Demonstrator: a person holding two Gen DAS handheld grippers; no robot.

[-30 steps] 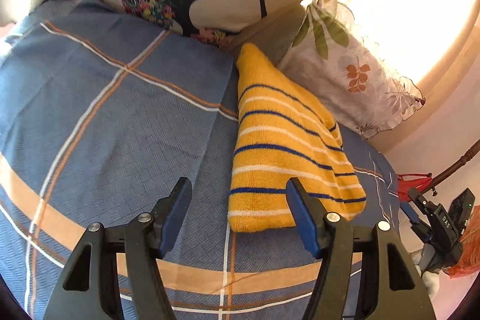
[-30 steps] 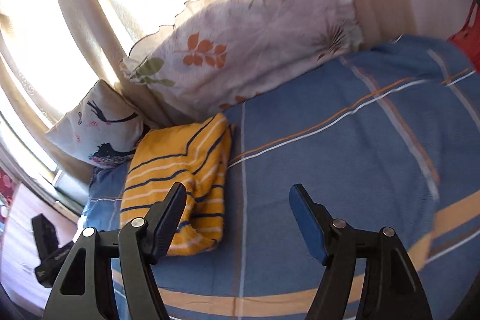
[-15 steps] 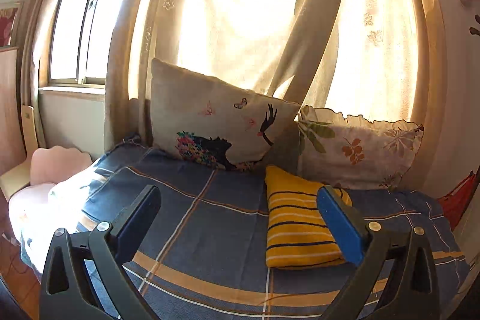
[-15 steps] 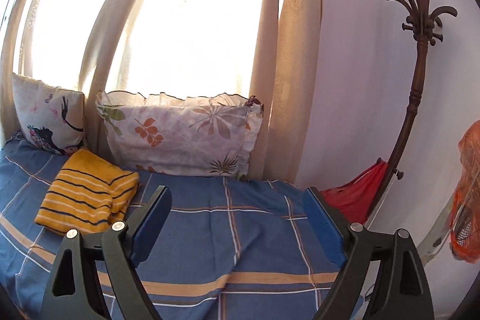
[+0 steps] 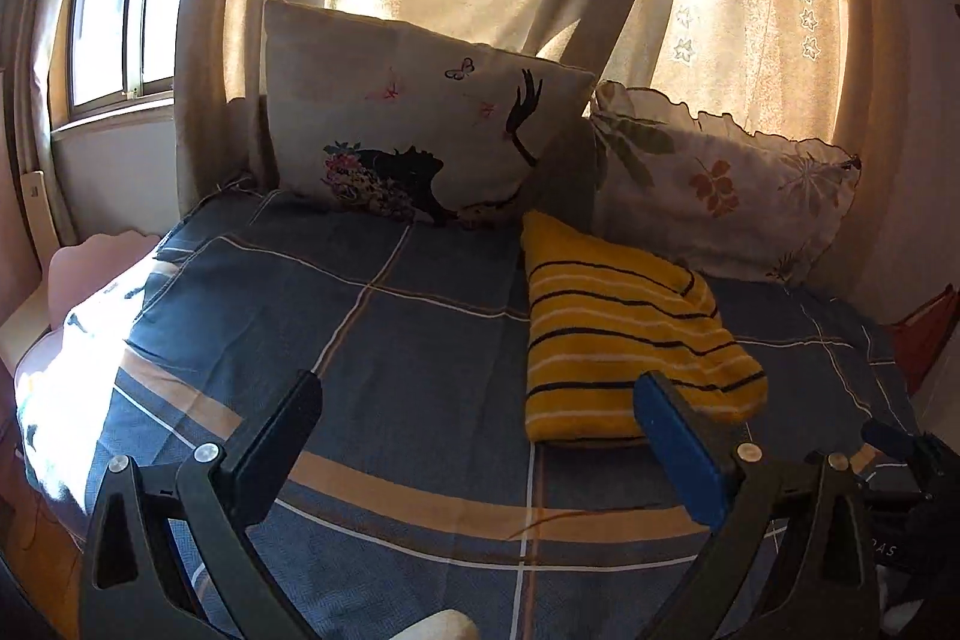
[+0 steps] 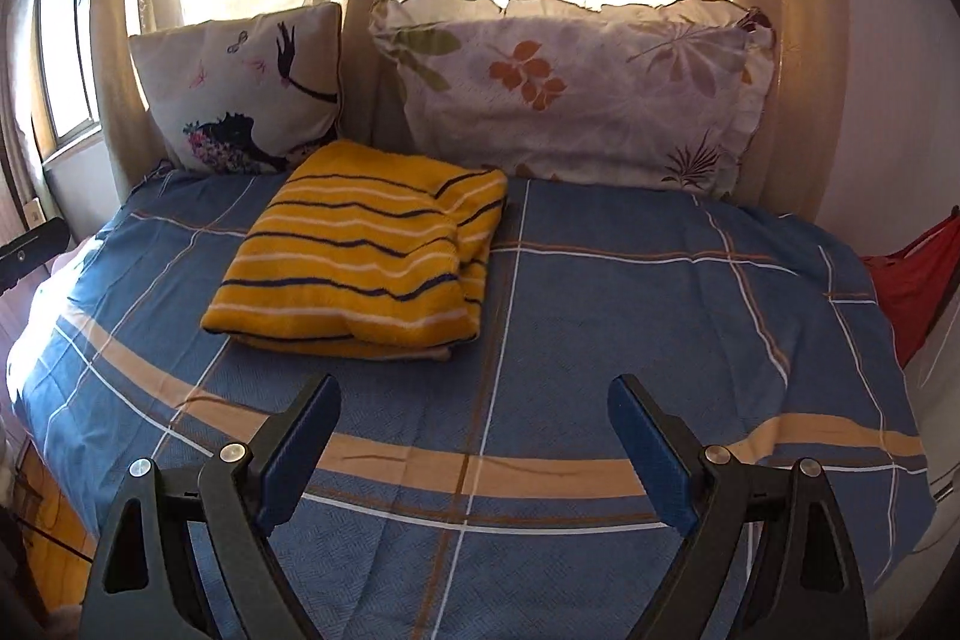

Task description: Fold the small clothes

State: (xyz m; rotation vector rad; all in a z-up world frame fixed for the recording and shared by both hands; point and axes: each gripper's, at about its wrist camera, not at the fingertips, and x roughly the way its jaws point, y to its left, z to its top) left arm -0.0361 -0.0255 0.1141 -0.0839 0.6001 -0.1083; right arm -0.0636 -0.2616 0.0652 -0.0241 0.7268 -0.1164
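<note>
Both tongs had backed away from the folded yellow striped sweater (image 6: 360, 262); left gripper (image 5: 477, 421) and right gripper (image 6: 474, 427) stood spread, empty, sweater ahead on the plaid bedspread (image 6: 630, 316).

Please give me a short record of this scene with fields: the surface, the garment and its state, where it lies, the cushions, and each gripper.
surface: blue checked bedsheet with tan stripes
garment: yellow knit sweater with dark blue and white stripes, folded into a flat stack
garment position: near the far edge, just in front of the two cushions
cushions: cream cushion with black silhouette print; white frilled cushion with leaf print
left gripper: open, empty
right gripper: open, empty, short of the sweater
</note>
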